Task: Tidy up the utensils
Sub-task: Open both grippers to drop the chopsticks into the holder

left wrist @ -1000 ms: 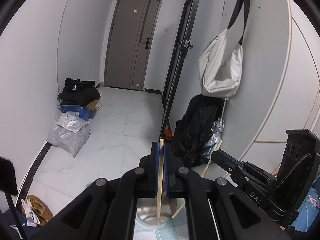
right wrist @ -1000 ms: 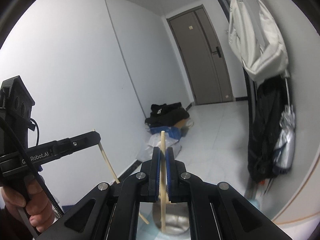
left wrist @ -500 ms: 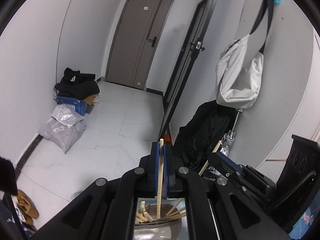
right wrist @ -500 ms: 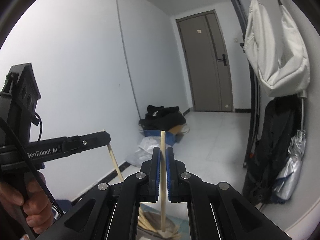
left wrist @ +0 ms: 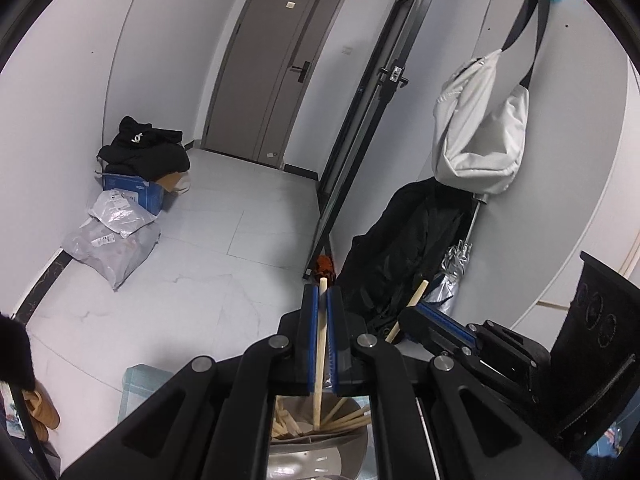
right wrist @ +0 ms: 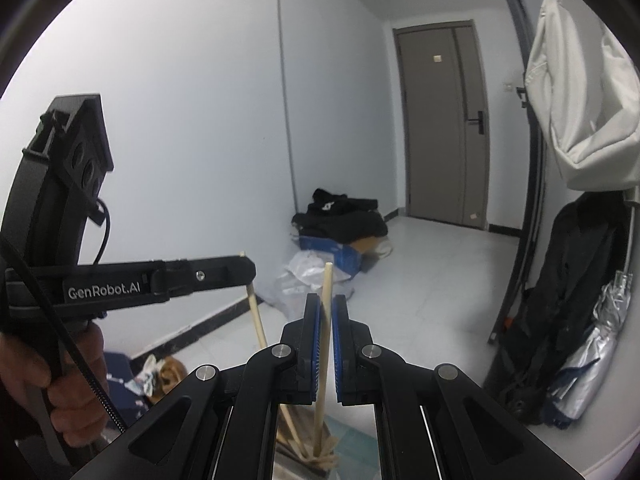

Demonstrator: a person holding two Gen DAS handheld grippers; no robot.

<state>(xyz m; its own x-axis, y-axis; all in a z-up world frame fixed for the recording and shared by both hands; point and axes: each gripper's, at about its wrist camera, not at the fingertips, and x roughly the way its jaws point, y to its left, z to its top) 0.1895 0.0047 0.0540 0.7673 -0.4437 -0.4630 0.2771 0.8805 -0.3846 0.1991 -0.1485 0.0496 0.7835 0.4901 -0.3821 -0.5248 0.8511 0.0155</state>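
Each pinching one pale wooden chopstick point(left wrist: 320, 344) point(right wrist: 325, 332) directly above the round steel holder point(left wrist: 316, 452), the left gripper point(left wrist: 320, 308) and right gripper point(right wrist: 325, 312) are risking crossed sticks (tips converging) jamming against those already inside.

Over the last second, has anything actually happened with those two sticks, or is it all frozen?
Both grippers tipped downward over the metal cup: a second ago only its rim showed, now the bundle of sticks inside shows. The left gripper still clamps its chopstick, the right gripper still clamps its own chopstick. Neither is released.
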